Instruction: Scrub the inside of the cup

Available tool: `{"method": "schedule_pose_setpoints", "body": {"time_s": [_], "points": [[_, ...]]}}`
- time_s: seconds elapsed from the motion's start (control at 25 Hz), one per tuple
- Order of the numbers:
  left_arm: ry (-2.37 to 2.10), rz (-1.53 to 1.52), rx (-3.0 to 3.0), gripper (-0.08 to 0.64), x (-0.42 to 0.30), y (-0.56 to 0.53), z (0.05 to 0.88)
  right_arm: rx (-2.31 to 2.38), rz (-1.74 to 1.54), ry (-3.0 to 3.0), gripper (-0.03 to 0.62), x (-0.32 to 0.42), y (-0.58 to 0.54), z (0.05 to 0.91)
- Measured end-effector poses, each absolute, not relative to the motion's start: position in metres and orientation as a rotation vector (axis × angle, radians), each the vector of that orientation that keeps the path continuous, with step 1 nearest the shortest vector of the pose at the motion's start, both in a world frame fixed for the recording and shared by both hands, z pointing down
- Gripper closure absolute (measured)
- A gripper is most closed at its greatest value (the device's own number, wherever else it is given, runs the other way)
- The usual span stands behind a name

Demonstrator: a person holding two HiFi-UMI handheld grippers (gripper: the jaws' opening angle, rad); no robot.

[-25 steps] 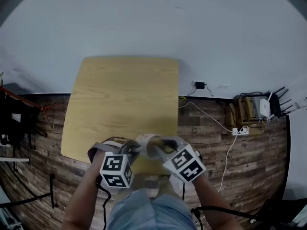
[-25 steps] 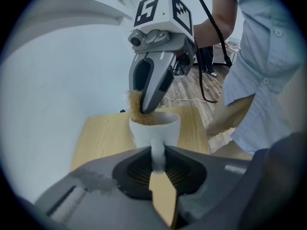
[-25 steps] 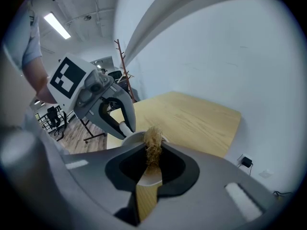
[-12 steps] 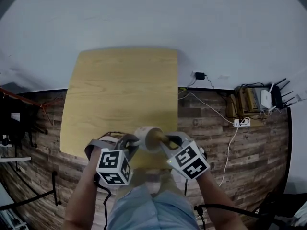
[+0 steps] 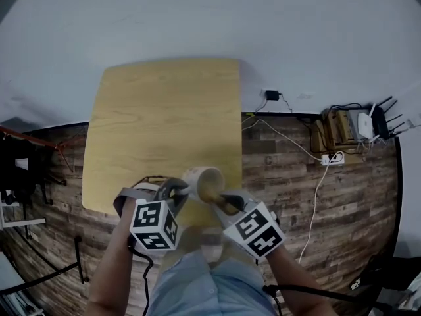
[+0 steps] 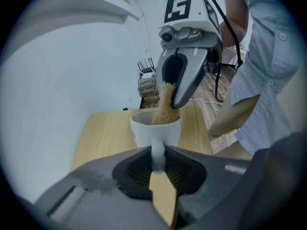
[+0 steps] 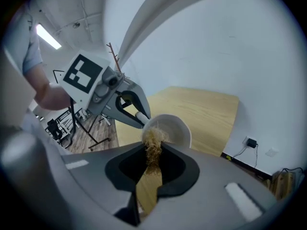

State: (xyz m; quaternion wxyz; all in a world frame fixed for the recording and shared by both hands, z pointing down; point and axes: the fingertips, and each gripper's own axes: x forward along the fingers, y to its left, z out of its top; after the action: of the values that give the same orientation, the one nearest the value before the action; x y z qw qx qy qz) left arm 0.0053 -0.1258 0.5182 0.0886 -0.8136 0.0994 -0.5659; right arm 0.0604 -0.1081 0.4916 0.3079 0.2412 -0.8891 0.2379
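Observation:
A white cup [image 5: 203, 180] hangs tilted over the near edge of the wooden table [image 5: 164, 124]. My left gripper [image 5: 180, 193] is shut on the cup's handle [image 6: 157, 150], which sits between its jaws in the left gripper view. My right gripper [image 5: 227, 204] is shut on the flat wooden handle [image 7: 148, 188] of a brush. The brush's straw-coloured bristles [image 7: 153, 142] reach over the rim into the cup [image 7: 169, 128]. In the left gripper view the bristles [image 6: 165, 110] dip into the cup's mouth [image 6: 156, 128] below the right gripper [image 6: 184, 73]. The bottom of the cup is hidden.
The table stands against a white wall [image 5: 210, 18] on a dark plank floor [image 5: 289, 189]. Cables, a power strip [image 5: 332, 158] and a small shelf of devices [image 5: 348, 127] lie at the right. The person's light blue shirt [image 5: 197, 282] is close below both grippers.
My right gripper has slid toward the person and rolled a little, so the brush now enters the cup from lower down. The left gripper and the cup have stayed put.

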Motion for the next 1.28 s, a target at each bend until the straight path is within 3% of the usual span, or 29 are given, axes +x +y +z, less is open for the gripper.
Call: {"method": "schedule_pose_setpoints", "body": {"time_s": [0.6, 1.28], "points": [[0.259, -1.717, -2.395, 0.492, 0.005, -0.123, 0.521, 0.600, 0.417, -2.388, 0.538, 0.055, -0.144, 0.460], [0.323, -1.717, -2.410, 0.492, 0.005, -0.123, 0.518, 0.609, 0.384, -2.255, 0.538, 0.085, -0.130, 0.504]]}}
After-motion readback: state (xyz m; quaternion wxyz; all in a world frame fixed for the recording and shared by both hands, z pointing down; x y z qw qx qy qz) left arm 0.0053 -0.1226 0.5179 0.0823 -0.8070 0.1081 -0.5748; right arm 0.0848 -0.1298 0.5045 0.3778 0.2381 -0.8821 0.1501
